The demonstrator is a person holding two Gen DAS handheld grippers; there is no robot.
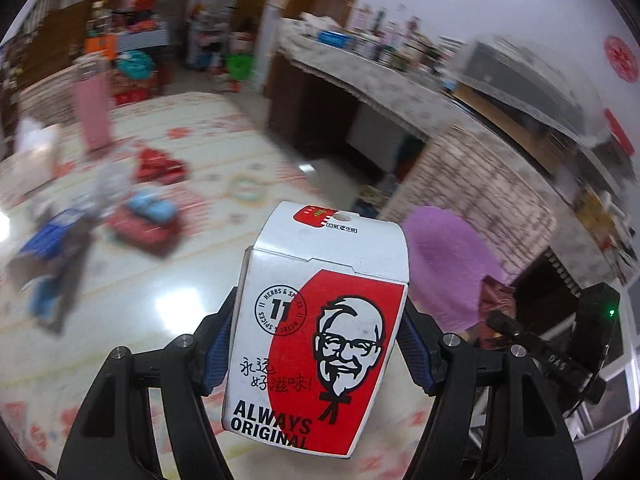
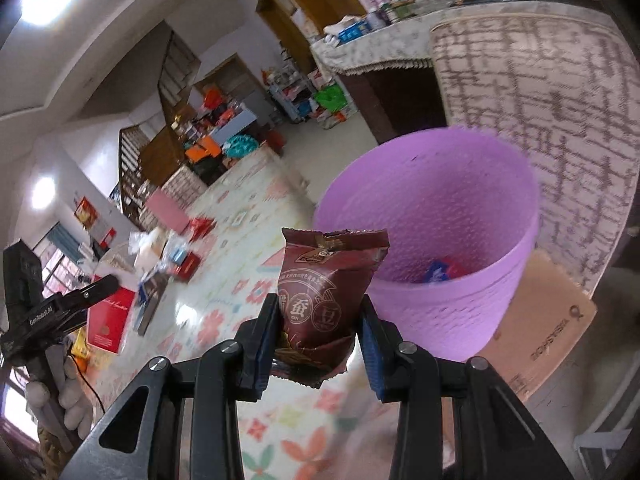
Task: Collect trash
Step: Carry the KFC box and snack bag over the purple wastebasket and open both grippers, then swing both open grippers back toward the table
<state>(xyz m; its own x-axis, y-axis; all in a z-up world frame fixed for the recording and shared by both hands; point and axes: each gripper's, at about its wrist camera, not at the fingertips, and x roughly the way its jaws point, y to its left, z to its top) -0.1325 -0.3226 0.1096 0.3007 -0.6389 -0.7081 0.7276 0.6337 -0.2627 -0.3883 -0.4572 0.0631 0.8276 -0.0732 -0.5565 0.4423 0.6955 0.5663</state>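
My left gripper is shut on a white and red KFC carton, held upright between its blue pads. Behind it to the right stands the purple bin, partly hidden by the carton. In the right wrist view my right gripper is shut on a dark red snack packet, which sticks up between the fingers. The purple bin stands just beyond and right of the packet, its mouth open toward me, with a blue and red wrapper at its bottom.
More litter lies on the patterned floor mat: red packets, a blue wrapper and a red box. A patterned sofa rises behind the bin. A cluttered counter lines the far wall. A gloved hand holds the other gripper.
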